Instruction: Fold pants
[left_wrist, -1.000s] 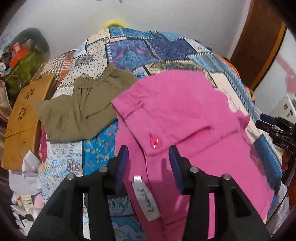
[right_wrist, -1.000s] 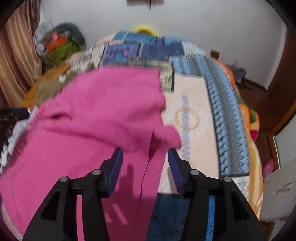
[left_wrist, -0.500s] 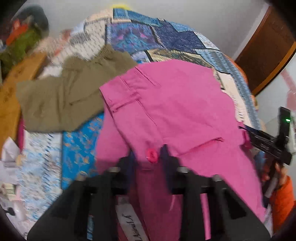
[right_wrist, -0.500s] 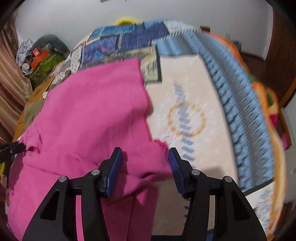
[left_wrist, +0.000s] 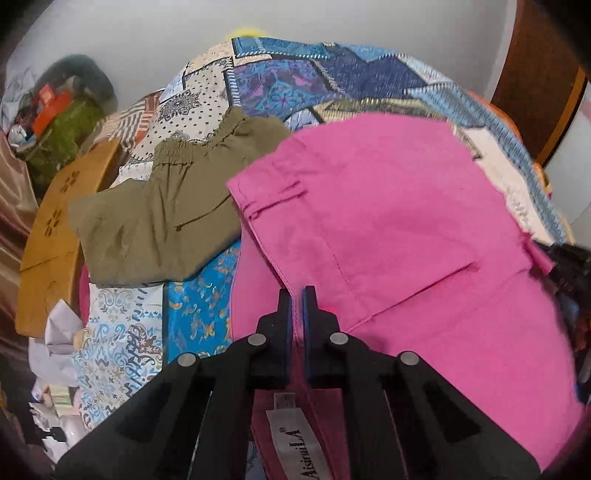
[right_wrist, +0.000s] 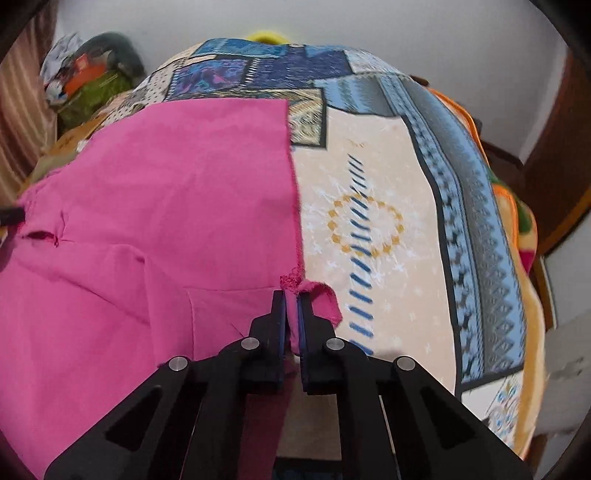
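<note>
Pinching the pink pants (left_wrist: 388, 229) at opposite near edges, the left gripper (left_wrist: 296, 295) and right gripper (right_wrist: 291, 297) hold cloth that spreads away across the bed (right_wrist: 369, 221), seemingly half-folded.

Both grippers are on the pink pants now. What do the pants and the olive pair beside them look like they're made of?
Pink pants: a thin matte woven cloth, probably cotton or a blend; crisp stitched seams, a frayed edge at the right gripper. Olive pants: a softer, matte, crinkled weave, perhaps cotton; its gathered waistband looks elasticated. The left gripper pinches the pink cloth without bulk, so it seems light.
</note>
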